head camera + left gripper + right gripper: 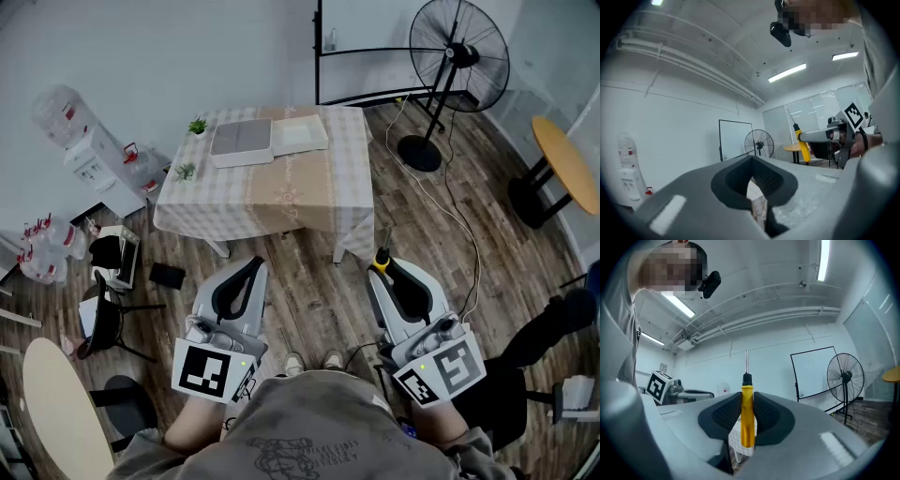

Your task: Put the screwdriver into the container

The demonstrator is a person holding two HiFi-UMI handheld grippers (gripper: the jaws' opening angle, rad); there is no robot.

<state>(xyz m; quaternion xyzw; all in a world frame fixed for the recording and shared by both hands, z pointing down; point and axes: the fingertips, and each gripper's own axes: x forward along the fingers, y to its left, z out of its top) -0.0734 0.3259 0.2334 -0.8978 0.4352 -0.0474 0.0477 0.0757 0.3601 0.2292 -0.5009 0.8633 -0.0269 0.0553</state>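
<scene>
A yellow-handled screwdriver [747, 418] stands upright, shaft up, between the jaws of my right gripper [746, 404]. In the head view its handle [381, 257] pokes out at the tip of the right gripper [384, 267], held low over the floor. The left gripper view shows the same screwdriver [803, 145] from the side. My left gripper [248, 267] is shut with nothing in it [752, 161]. Ahead, on the checked-cloth table [281, 202], lie a flat grey container [242, 142] and a pale one [300, 136] beside it. Both grippers are well short of the table.
A standing fan [457, 56] and a whiteboard [366, 47] are beyond the table at the right. A water dispenser [89, 155] and bottles are at the left, a black chair [108, 314] near left. Round tables [567, 159] [56, 412] flank me. A cable [450, 206] runs across the floor.
</scene>
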